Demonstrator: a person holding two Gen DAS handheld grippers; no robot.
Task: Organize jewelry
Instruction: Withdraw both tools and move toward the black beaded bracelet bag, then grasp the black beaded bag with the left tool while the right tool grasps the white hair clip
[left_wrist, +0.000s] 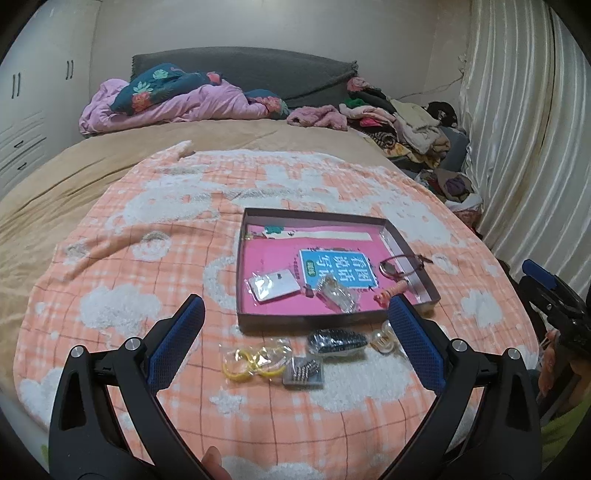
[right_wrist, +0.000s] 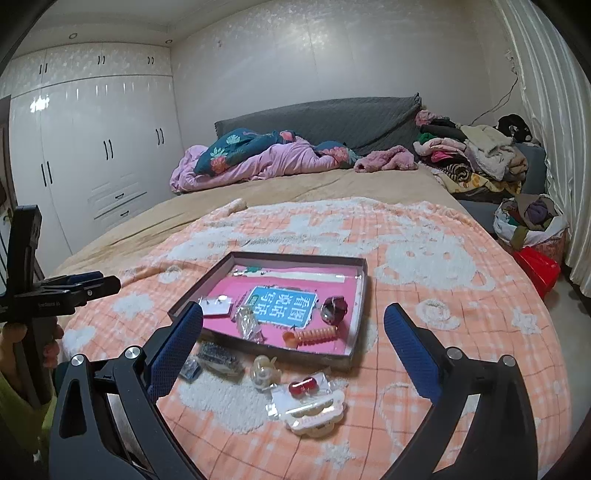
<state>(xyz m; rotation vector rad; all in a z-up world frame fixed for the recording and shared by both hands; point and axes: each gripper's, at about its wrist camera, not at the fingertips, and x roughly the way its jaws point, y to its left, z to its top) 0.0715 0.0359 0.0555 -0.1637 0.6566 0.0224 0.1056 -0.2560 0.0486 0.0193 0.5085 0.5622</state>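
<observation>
A shallow box (left_wrist: 314, 218) with a pink lining lies on the orange checked blanket (left_wrist: 110, 258). Inside are an earring card (left_wrist: 275, 286), a clear bag (left_wrist: 336, 295), a dark red bracelet (right_wrist: 334, 308) and an orange spiral tie (right_wrist: 312, 336). In front of the box lie bagged yellow rings (left_wrist: 251, 363), a black hair clip (left_wrist: 338, 341), a small stud box (left_wrist: 303, 371), a clear claw clip (right_wrist: 264, 371), red earrings (right_wrist: 304, 386) and a white clip (right_wrist: 314, 413). My left gripper (left_wrist: 295, 301) hovers open above the loose pieces. My right gripper (right_wrist: 295, 314) is open too, empty.
The blanket covers a tan bed (left_wrist: 55, 192) with a pink quilt (left_wrist: 166, 107) at the head. Piled clothes (right_wrist: 480, 155) and a red bin (right_wrist: 537, 267) sit at the right by a curtain. White wardrobes (right_wrist: 92, 147) line the left wall.
</observation>
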